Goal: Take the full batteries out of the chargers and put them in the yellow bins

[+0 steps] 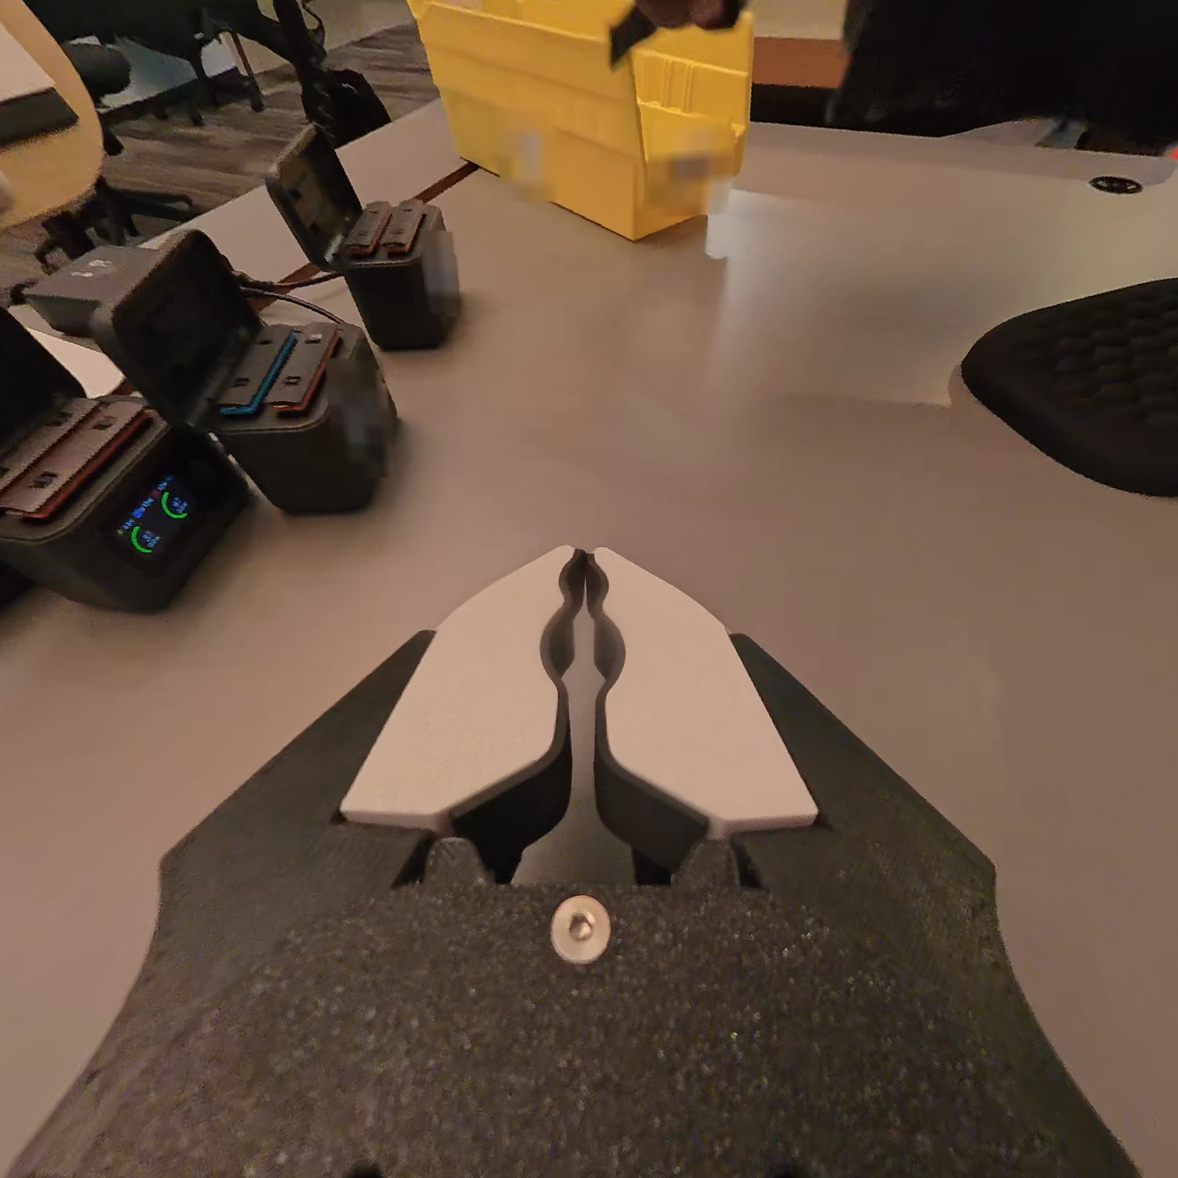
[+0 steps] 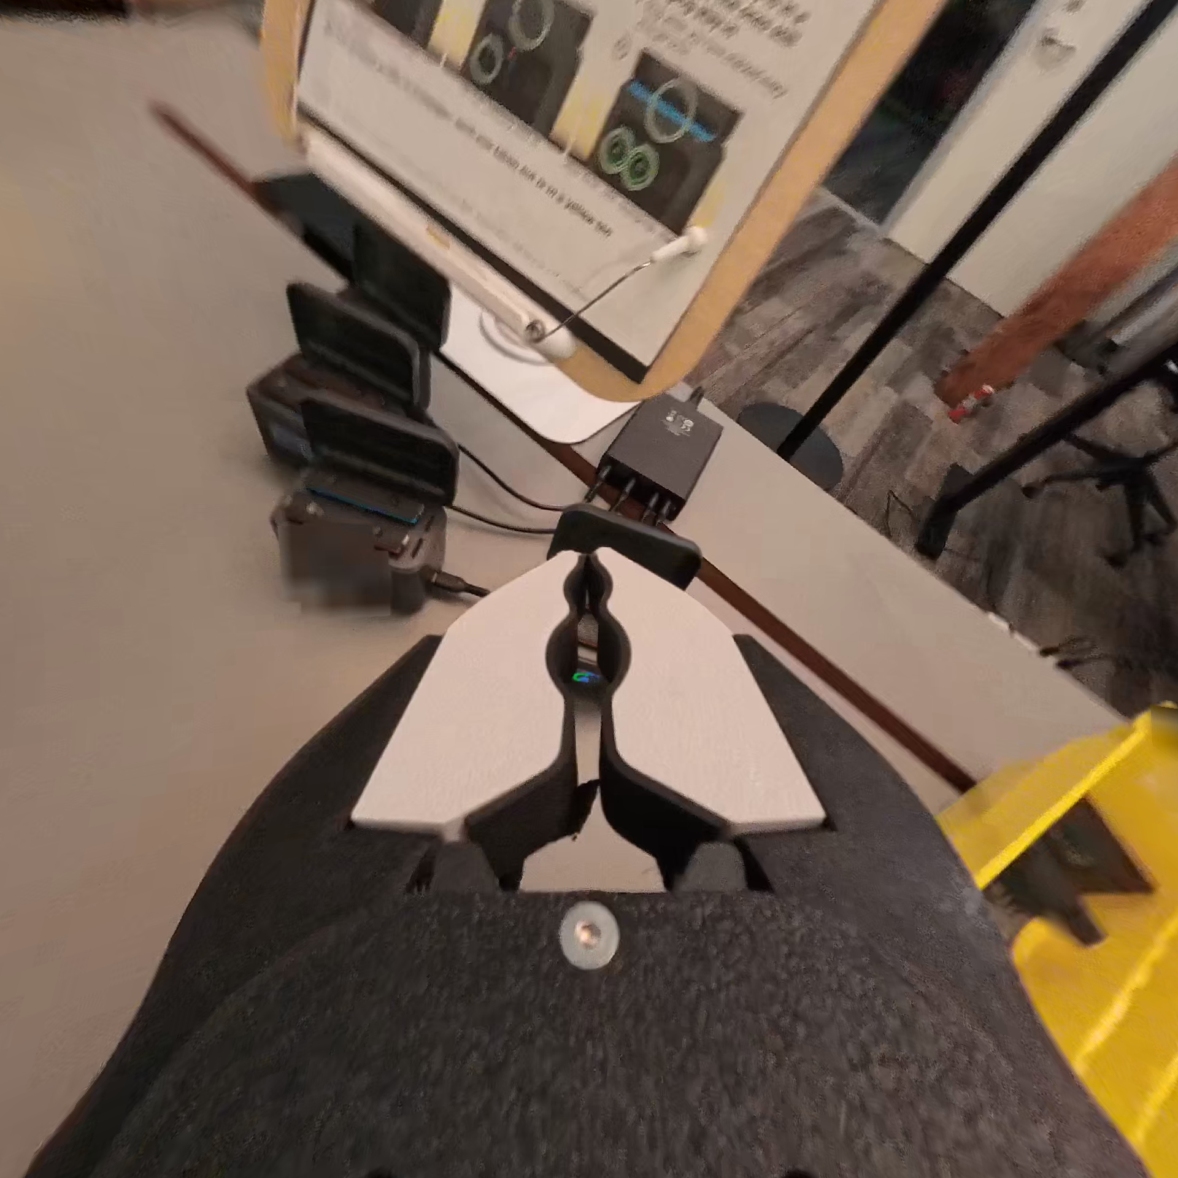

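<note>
Three black chargers stand with lids open at the left of the grey table: a near one (image 1: 127, 503) with a lit screen, a middle one (image 1: 306, 414) and a far one (image 1: 395, 274), each holding batteries. My left gripper (image 1: 583, 554) is shut and empty, low over the table to their right. The yellow bins (image 1: 574, 127) stand at the back. My right gripper (image 2: 588, 556) is shut on a flat black battery (image 2: 628, 542). In the left wrist view this battery (image 1: 628, 38) hangs above the bins. A yellow bin (image 2: 1083, 924) lies at the lower right of the right wrist view, with chargers (image 2: 357, 529) to the left.
A wood-framed sign board (image 2: 574, 159) stands behind the chargers. A black power hub (image 2: 663, 452) with cables sits at the table's edge. A black chair back (image 1: 1083, 382) juts in at the right. A cable grommet (image 1: 1115, 185) is set in the table top. One gripper's finger ends stand about 25 cm off the other's. It is some 25 cm from my right tips to the black power hub (image 2: 663, 452).
</note>
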`<state>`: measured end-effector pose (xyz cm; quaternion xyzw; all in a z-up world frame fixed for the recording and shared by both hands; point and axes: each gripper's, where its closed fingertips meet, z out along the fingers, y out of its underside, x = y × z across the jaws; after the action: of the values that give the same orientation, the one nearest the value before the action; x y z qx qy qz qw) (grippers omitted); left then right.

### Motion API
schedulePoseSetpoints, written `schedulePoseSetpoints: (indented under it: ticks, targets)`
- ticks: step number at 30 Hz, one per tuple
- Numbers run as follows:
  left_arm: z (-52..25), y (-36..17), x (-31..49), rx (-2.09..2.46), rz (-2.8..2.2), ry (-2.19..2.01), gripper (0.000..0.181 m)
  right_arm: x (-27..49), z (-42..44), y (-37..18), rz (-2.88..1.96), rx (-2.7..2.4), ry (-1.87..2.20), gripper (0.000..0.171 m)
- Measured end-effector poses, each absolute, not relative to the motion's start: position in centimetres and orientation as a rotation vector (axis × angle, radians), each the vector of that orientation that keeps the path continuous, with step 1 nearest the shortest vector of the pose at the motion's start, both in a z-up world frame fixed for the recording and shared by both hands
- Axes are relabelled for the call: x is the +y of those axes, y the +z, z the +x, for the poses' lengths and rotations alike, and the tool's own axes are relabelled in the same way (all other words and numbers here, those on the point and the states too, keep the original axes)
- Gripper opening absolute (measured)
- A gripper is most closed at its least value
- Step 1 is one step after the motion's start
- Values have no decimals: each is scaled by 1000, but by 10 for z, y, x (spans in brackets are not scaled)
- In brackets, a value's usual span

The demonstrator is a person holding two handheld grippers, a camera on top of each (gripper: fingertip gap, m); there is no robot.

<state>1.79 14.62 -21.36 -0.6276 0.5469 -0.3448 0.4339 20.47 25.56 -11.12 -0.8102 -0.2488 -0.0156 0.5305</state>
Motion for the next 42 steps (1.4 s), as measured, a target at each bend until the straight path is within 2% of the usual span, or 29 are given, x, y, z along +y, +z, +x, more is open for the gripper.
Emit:
schedulePoseSetpoints:
  ticks: [5, 10, 21, 30, 42]
  targets:
    - [15, -206, 152, 1317, -1542, -845, 0, 228, 208, -115, -1860, -195, 89, 0]
    - [10, -194, 162, 1249, -1505, -813, 0, 206, 205, -142, -1842, 46, 115, 0]
    - [-12, -177, 205, 1050, -1485, -666, 0, 191, 201, -160, -1733, 76, 60, 0]
    - [-54, -134, 234, 773, -1544, -562, 0, 191, 188, -158, -1735, -3, -3, 0]
    - [-80, -177, 250, 644, -1672, -474, 0, 189, 182, -156, -1697, -60, -144, 0]
